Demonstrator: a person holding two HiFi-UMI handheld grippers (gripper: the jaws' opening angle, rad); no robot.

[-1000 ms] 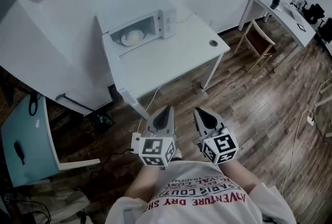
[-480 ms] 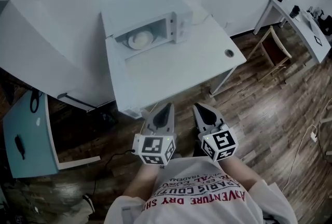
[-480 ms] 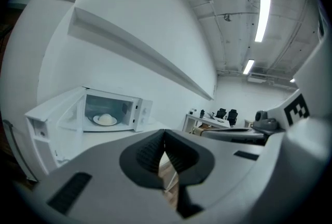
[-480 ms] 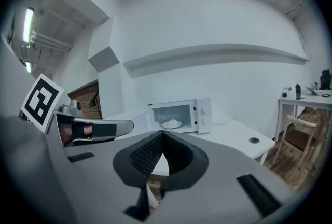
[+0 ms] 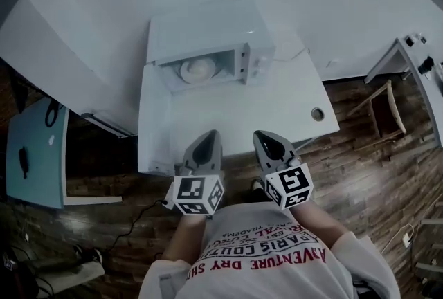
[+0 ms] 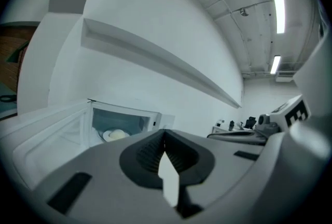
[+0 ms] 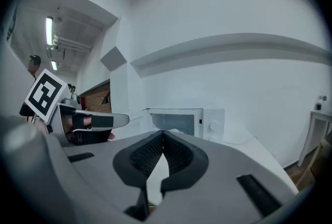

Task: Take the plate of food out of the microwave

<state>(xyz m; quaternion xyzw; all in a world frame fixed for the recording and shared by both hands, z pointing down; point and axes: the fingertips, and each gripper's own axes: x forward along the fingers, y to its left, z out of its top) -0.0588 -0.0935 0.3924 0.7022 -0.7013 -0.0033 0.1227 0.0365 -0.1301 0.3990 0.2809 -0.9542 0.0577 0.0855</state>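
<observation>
A white microwave [image 5: 208, 38] stands at the back of a white table [image 5: 277, 107], its door [image 6: 52, 129] swung open to the left. Inside sits a plate of pale food [image 5: 199, 69], also visible in the left gripper view [image 6: 115, 135]. My left gripper [image 5: 208, 140] and right gripper [image 5: 263, 140] are held side by side at the table's near edge, well short of the microwave. Both point toward it. Both are shut with nothing between the jaws, seen along the left gripper [image 6: 165, 137] and the right gripper [image 7: 163, 136].
A small round object [image 5: 318, 113] lies near the table's right edge. A wooden chair [image 5: 384, 107] and another white desk [image 5: 415, 48] stand to the right. A teal cabinet [image 5: 34, 152] is at the left. Cables lie on the wood floor [image 5: 124, 235].
The person has walked up to the table, so the microwave and plate are nearer and more centred. Both grippers stayed shut and side by side.
</observation>
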